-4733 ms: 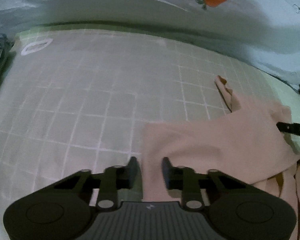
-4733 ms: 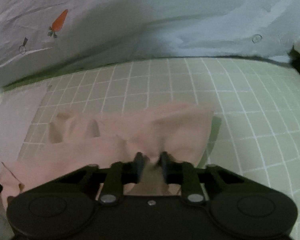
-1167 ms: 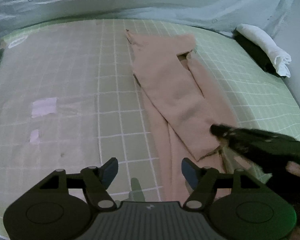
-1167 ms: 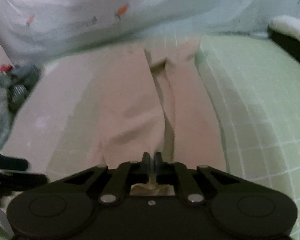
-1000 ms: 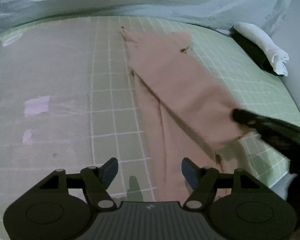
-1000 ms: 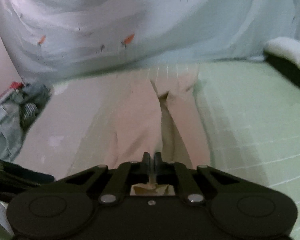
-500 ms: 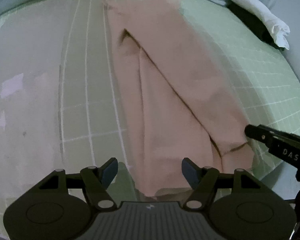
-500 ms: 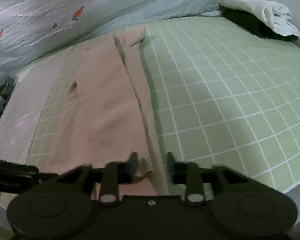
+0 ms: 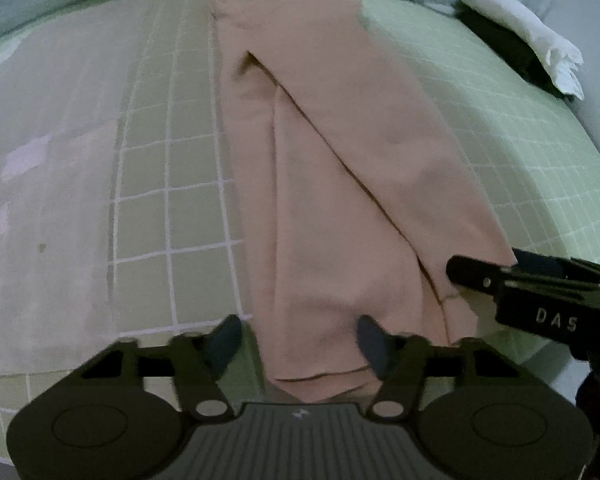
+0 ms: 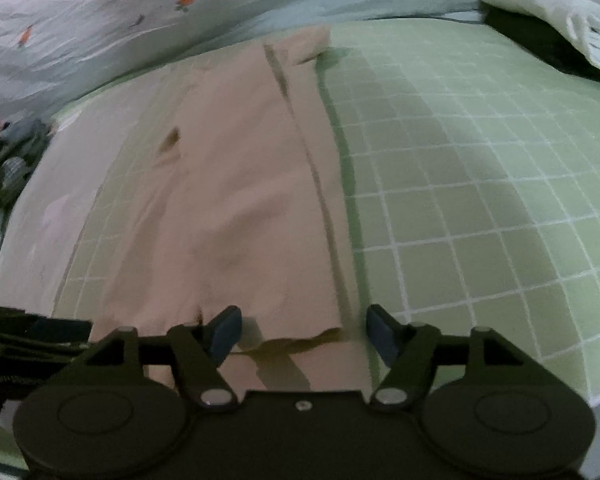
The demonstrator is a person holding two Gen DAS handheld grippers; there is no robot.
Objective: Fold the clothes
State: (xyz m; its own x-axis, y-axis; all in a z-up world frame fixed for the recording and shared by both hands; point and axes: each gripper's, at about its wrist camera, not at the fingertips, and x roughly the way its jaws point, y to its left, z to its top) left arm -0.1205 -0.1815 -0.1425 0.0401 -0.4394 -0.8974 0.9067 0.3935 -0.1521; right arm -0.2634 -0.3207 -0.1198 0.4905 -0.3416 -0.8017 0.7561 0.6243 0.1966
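Note:
Pink trousers point(image 9: 332, 184) lie lengthwise on the green checked sheet point(image 9: 168, 200), one leg folded diagonally over the other. Their near hems reach the bed's front edge. My left gripper point(image 9: 298, 338) is open, hovering over the left hem with nothing between its fingers. The right gripper shows as a dark bar point(image 9: 540, 292) at that view's right, by the right hem. In the right wrist view the same trousers point(image 10: 240, 208) stretch away, and my right gripper point(image 10: 302, 330) stands open just above the frayed near hem.
A rolled white cloth point(image 9: 528, 40) on something dark sits at the far right corner of the bed. A pale duvet with carrot prints point(image 10: 140, 12) is bunched along the far side. Crumpled grey clothes point(image 10: 4, 164) lie at the left edge.
The right gripper has let go of the trouser leg and opened wide. The trousers, pulled out long over the past seconds, now rest flat. Both grippers have dropped closer to the hems.

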